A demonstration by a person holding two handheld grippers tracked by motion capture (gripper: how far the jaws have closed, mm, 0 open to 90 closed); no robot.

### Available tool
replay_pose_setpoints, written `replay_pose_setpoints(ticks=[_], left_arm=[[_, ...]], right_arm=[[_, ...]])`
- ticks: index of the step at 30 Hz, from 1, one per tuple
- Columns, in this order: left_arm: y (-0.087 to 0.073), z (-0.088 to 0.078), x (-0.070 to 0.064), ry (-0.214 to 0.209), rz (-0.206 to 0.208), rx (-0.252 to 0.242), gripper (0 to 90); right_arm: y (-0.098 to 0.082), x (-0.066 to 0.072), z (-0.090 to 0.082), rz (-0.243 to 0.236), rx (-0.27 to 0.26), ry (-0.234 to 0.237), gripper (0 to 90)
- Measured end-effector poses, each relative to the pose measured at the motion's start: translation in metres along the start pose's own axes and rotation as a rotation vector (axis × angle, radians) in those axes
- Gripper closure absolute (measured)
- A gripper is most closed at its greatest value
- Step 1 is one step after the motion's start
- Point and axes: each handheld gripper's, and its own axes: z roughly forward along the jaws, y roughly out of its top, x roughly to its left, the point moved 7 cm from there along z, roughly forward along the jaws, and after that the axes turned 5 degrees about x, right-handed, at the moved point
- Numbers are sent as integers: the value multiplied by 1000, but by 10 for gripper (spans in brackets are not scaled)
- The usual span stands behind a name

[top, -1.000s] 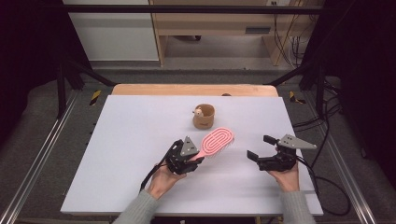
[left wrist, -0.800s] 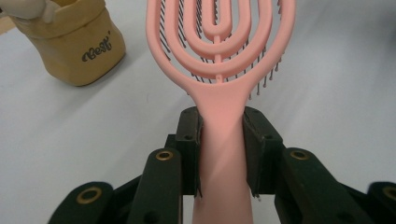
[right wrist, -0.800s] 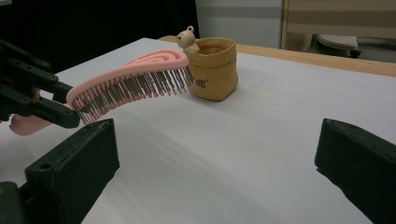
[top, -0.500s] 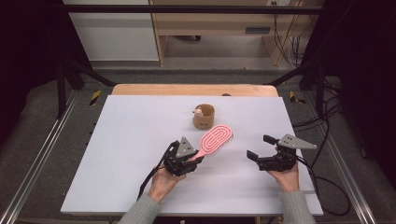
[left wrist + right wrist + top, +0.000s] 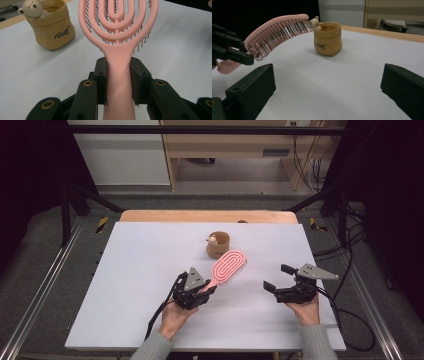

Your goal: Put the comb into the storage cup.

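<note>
Dark curtains close in both sides of the room, and beyond the table stand a white cabinet (image 5: 117,152) and a light wooden bench (image 5: 235,145) on a grey floor (image 5: 45,250), with cables (image 5: 345,245) trailing down the right side. Metal rails (image 5: 37,295) run along the floor on either side of the table (image 5: 135,270), whose top is a wide, pale sheet with a strip of bare wood showing at its far edge. Near the far middle of that sheet sits a small tan pot (image 5: 219,244) shaped like a paper bag, with a little bear figure at its rim. Just in front of the pot, raised off the surface, is a pink hairbrush (image 5: 228,266); in the right gripper view its bristles point down and its far tip hangs close to the bear. The left gripper (image 5: 202,292) pinches the brush by its handle, a black pad pressed against each side, as the left gripper view shows. The right gripper (image 5: 277,277) rests well apart to the right, low over the sheet, its jaws spread wide with only bare table between them.
</note>
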Motion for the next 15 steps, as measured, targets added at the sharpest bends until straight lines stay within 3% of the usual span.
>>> replay_pose_setpoints(ticks=[15], left_arm=[[-2,-4,-1,27,-44,-66,698]], right_arm=[[8,12,1,7,-1,26,4]])
